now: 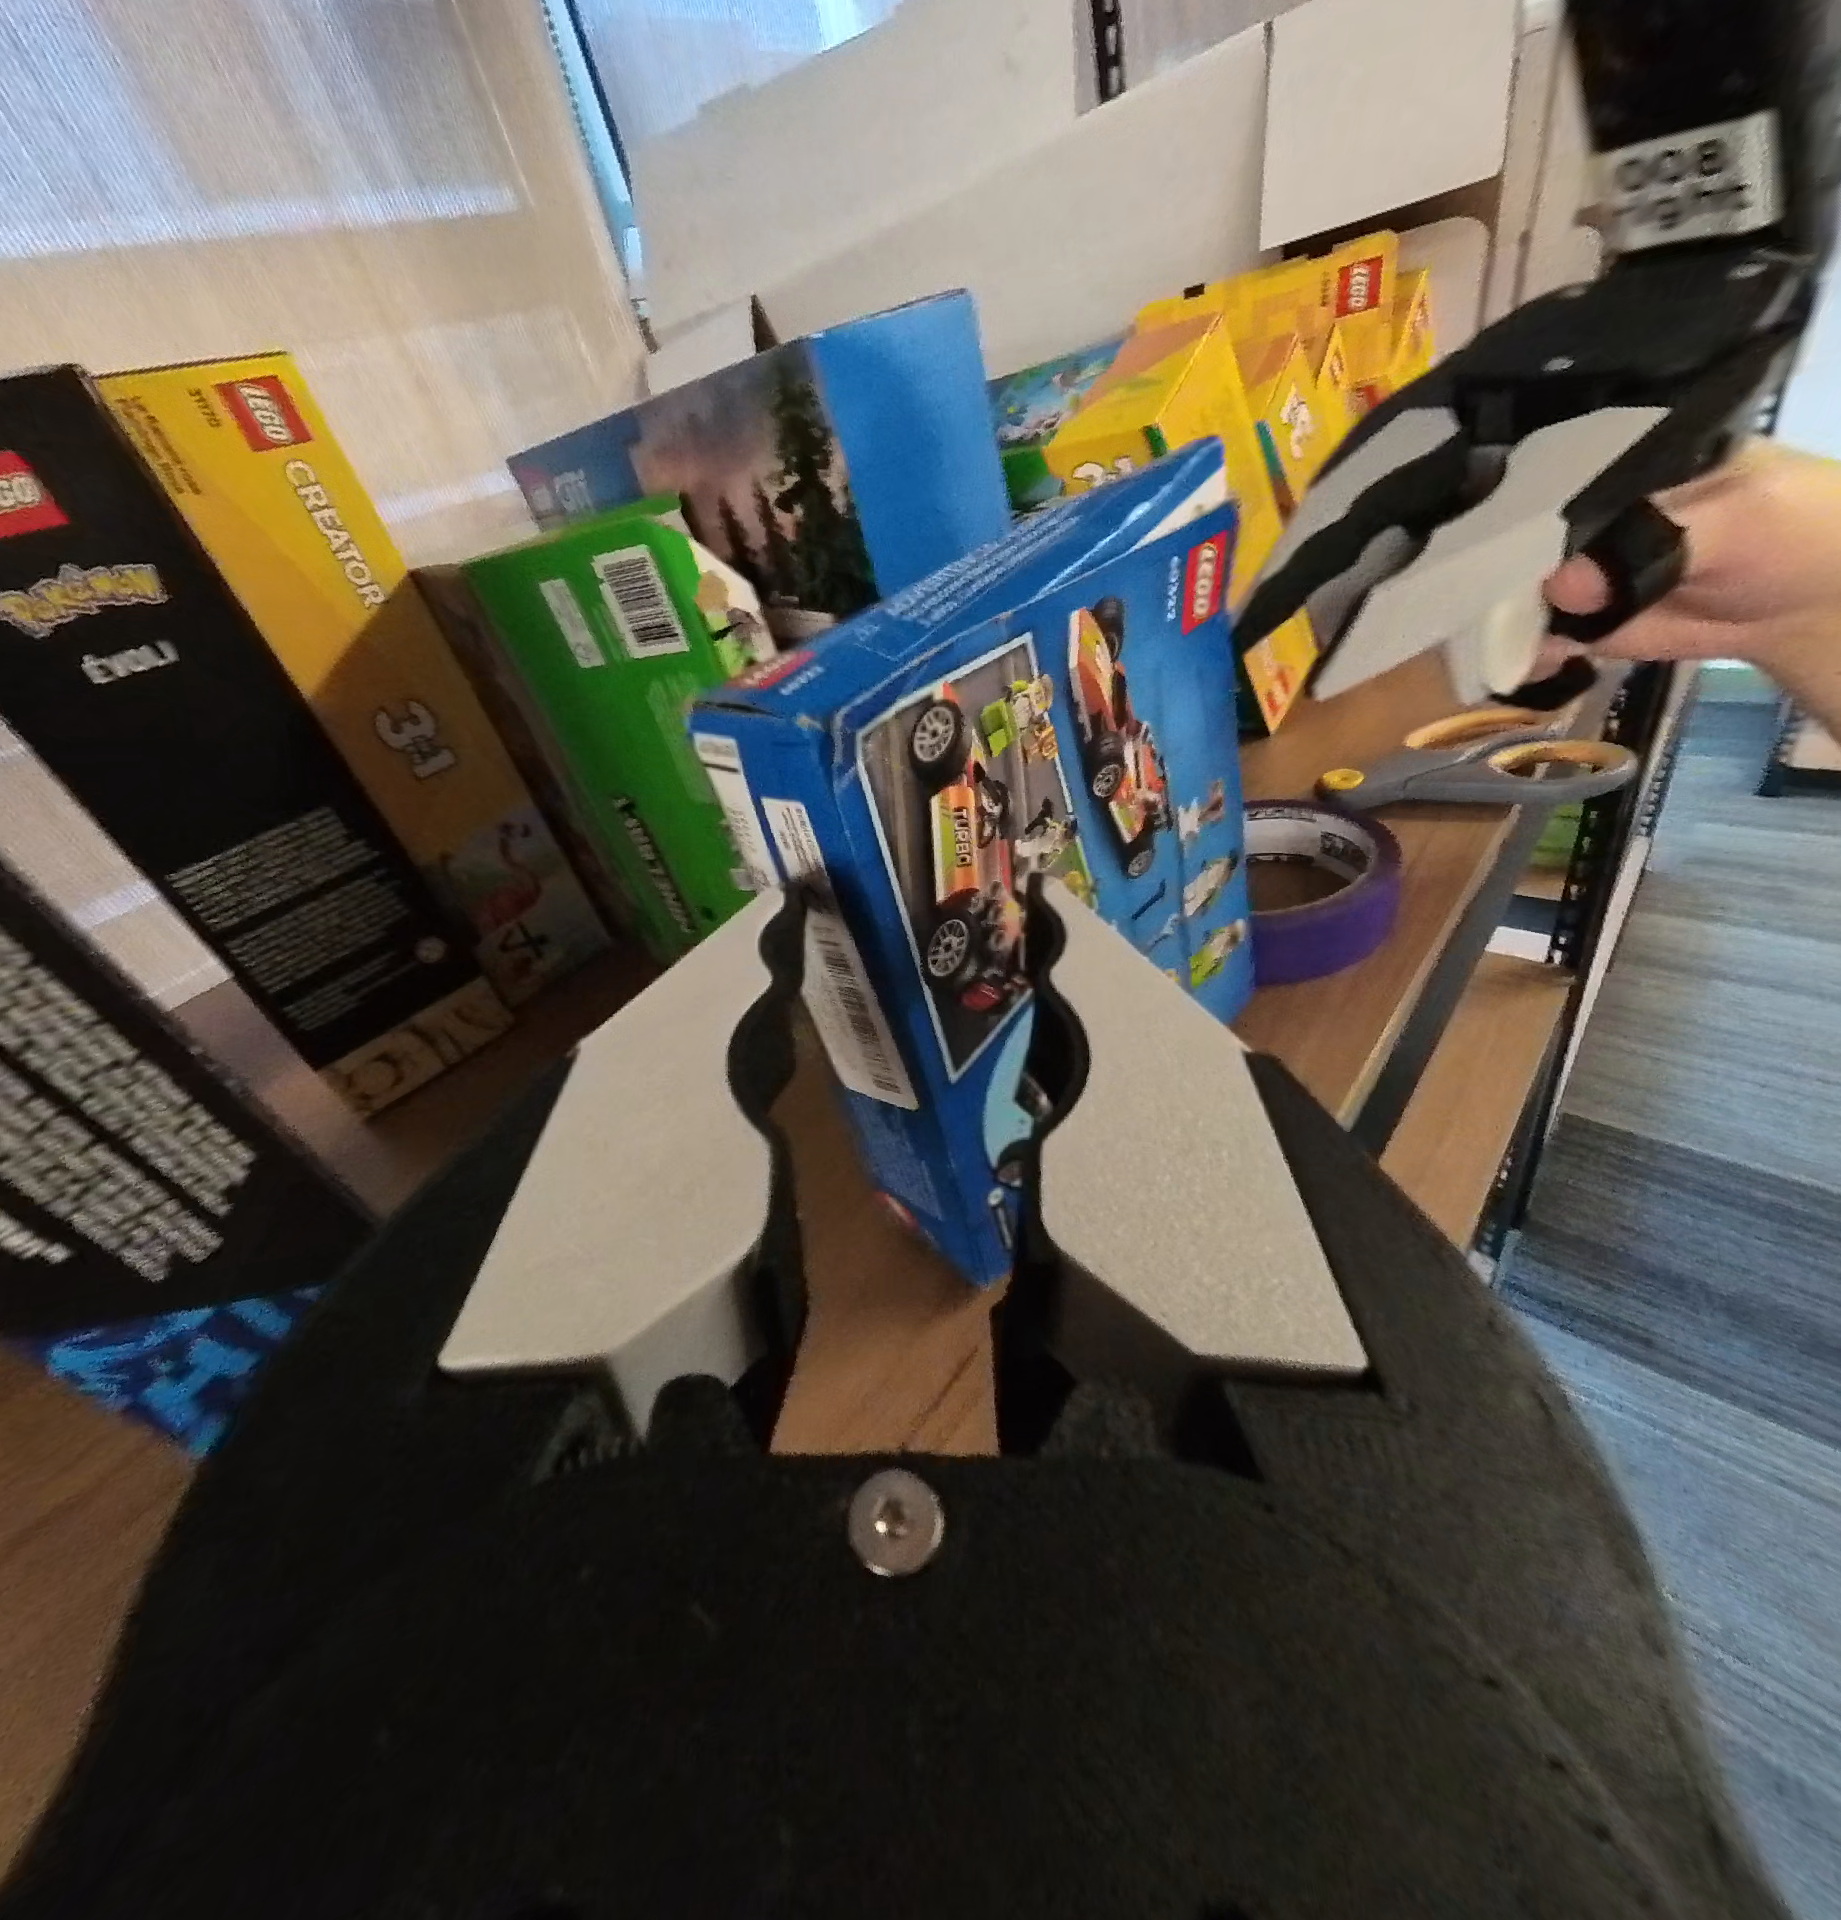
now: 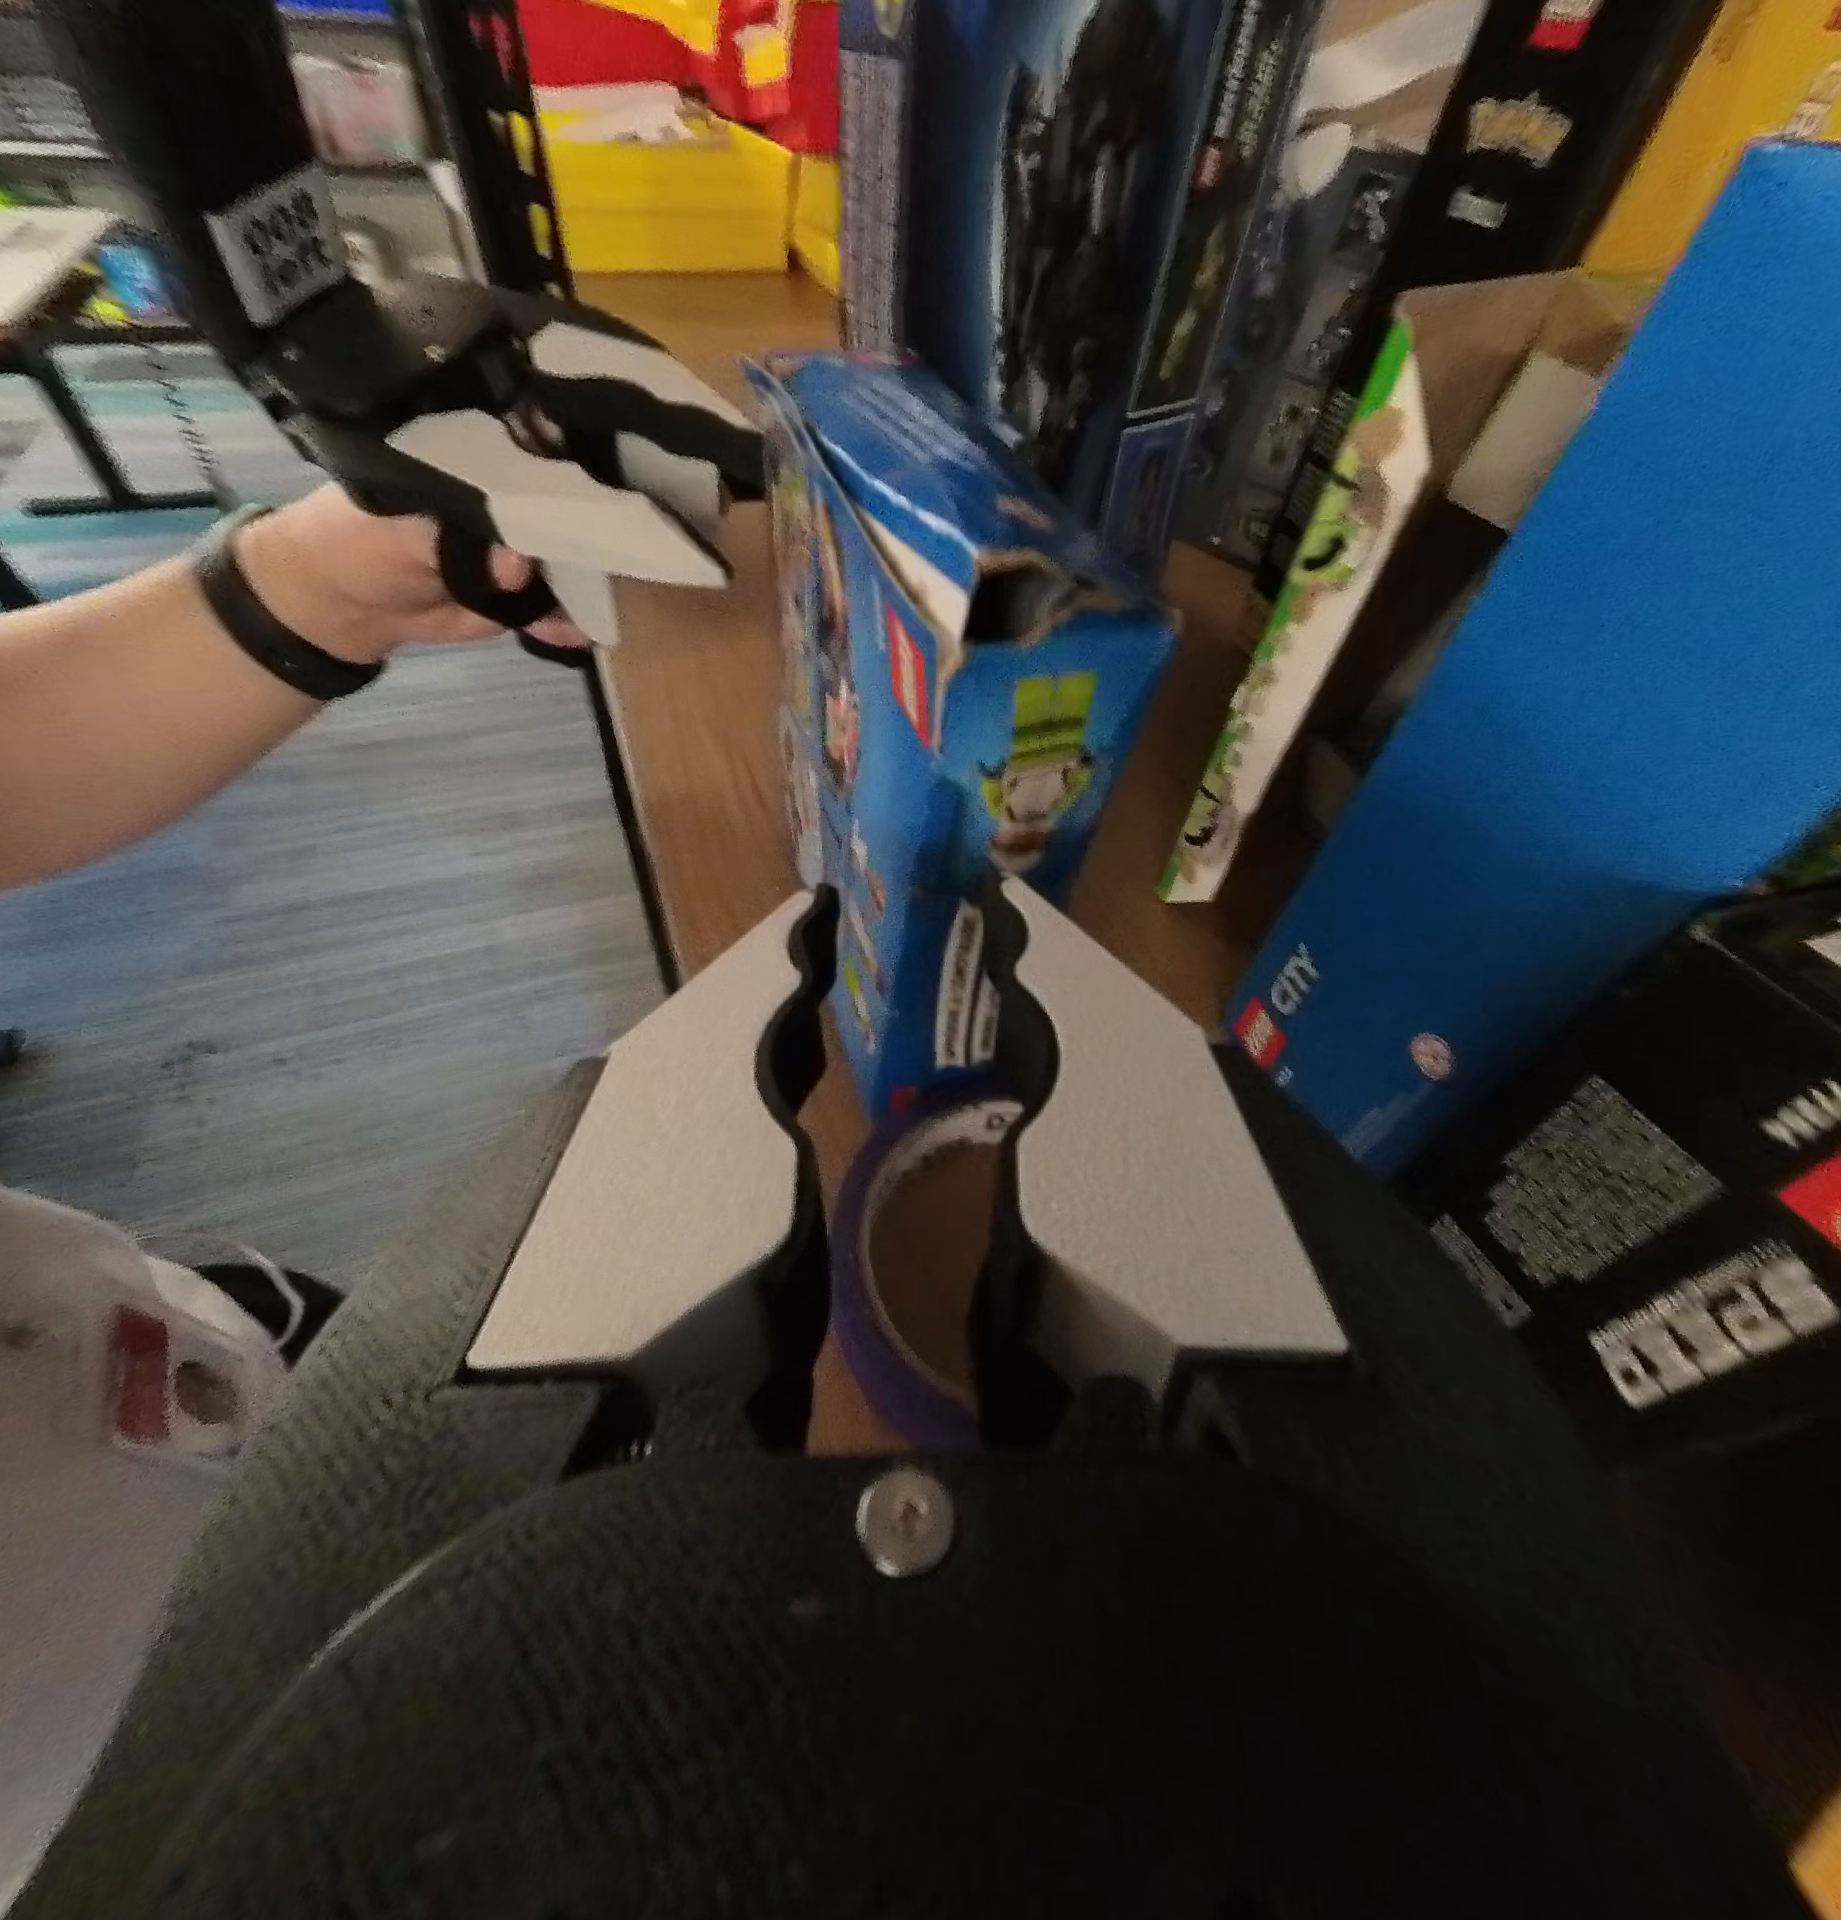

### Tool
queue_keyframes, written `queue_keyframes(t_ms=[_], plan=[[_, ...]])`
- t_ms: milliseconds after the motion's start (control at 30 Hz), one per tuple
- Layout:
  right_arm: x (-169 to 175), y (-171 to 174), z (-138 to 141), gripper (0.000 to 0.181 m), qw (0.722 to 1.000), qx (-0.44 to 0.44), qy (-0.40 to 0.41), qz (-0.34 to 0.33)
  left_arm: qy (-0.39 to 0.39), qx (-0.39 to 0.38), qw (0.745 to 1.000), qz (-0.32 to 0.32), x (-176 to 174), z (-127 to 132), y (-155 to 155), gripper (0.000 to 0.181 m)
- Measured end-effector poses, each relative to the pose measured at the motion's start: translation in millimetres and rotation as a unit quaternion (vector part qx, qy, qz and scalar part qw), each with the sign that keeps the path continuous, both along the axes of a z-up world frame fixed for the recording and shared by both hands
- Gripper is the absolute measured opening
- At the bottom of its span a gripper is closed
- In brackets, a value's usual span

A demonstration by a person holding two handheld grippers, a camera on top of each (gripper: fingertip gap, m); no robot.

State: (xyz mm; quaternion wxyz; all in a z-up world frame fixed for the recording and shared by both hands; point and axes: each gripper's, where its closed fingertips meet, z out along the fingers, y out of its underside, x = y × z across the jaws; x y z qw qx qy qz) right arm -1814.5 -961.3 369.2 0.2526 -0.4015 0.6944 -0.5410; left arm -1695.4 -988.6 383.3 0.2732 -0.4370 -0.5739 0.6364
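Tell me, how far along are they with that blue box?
Already: the blue box stands on the shelf, top flap torn open. In hand: nothing; the left gripper frames it, open; the right gripper hovers open above purple tape. Left: any actual grip.

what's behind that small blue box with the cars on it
Behind the small blue car box stand a green box and a taller blue box. Their lower parts are covered by it.

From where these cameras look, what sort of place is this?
Probably a storeroom or office shelf for toys: boxed building sets such as a blue car box stand on a wooden shelf, beside purple tape and scissors.
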Motion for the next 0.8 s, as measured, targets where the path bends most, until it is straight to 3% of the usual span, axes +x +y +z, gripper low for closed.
queue_keyframes(t_ms=[100, 200, 300, 433, 533, 667, 800], plan=[[-18.0, 8.2, -2.4, 0.029, 0.998, -0.017, -0.012, -0.057, 0.02, 0.002, 1.0, 0.01, 13.9, 4.0, -2.8, 0.045], [-19.8, 28.2, -31.0, 0.033, 0.997, 0.012, 0.01, -0.074, 0.051, 0.024, 0.998, 0.002, 39.3, -1.5, 11.5, 0.044], [-21.5, 26.2, -71.7, 0.034, 0.985, 0.046, 0.116, -0.119, 0.056, 0.043, 0.997, -0.016, 66.3, -27.4, 36.9, 0.04], [-18.1, 19.2, -105.6, 0.035, 0.962, 0.092, 0.213, -0.146, 0.038, 0.06, 0.997, -0.022, 98.2, -74.1, 63.6, 0.038], [-20.1, 13.2, -104.7, 0.018, 0.954, 0.088, 0.237, -0.161, 0.037, 0.092, 0.995, -0.018, 110.0, -98.6, 74.4, 0.037], [-18.0, 15.9, -99.5, 0.014, 0.958, 0.082, 0.224, -0.162, 0.062, 0.154, 0.985, -0.04, 113.3, -114.1, 102.0, 0.036], [-12.4, 28.7, -82.1, 0.012, 0.972, 0.028, 0.184, -0.141, 0.05, 0.157, 0.986, 0.001, 124.4, -129.1, 127.8, 0.035]])
